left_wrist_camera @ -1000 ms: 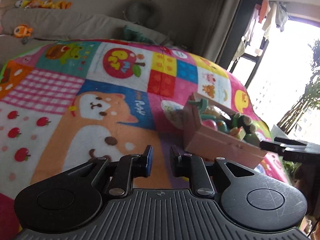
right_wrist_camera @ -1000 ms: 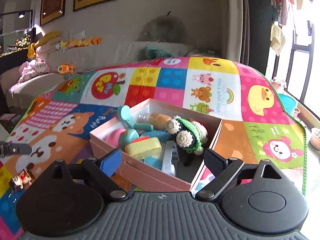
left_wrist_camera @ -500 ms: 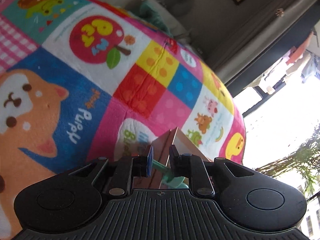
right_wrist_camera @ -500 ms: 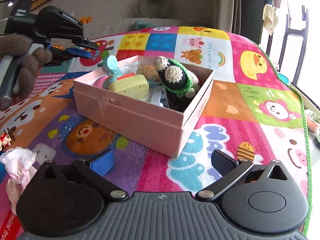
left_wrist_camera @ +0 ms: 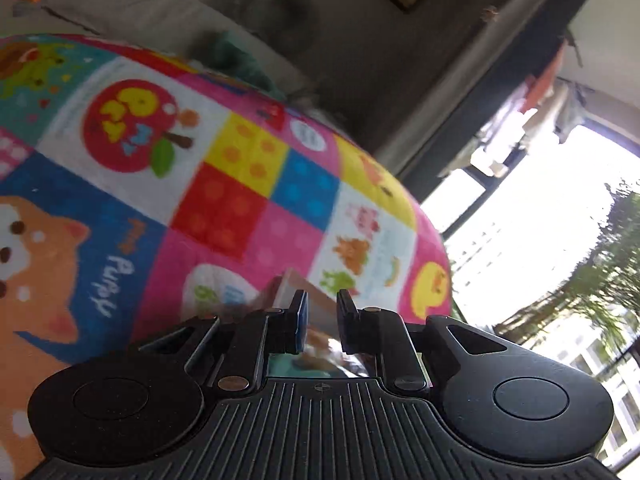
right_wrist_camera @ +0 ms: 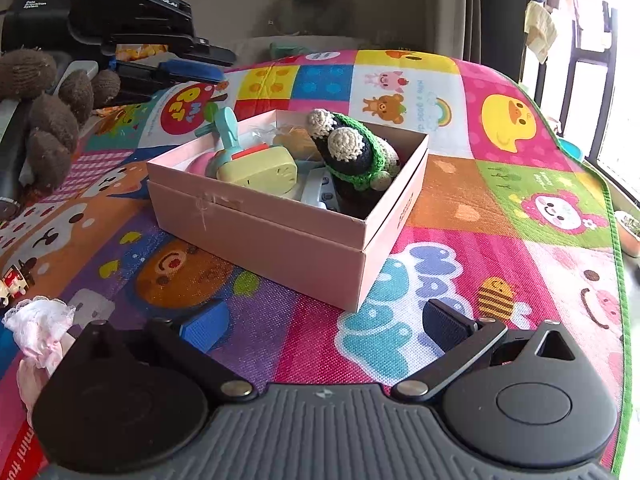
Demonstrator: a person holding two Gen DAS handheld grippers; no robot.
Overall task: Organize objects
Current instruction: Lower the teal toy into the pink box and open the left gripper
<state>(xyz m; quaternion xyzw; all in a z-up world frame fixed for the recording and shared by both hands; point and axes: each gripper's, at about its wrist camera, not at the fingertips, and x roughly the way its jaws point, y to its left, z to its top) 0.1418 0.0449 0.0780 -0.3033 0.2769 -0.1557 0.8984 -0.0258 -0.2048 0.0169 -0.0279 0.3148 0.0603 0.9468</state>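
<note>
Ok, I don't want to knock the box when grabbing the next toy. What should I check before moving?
1. Right claw open and empty: ok.
2. Left claw shut, nothing held: ok.
3. Pink box sitting flat on the mat: ok.
4. Room left inside the box: cannot tell.
5. Frilly cloth put away: not ok, it lies on the mat.
6. Small toy figure put away: not ok, on the mat too.

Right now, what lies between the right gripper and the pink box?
Only bare play mat lies between the open right gripper and the pink box, as the right wrist view shows.
</note>
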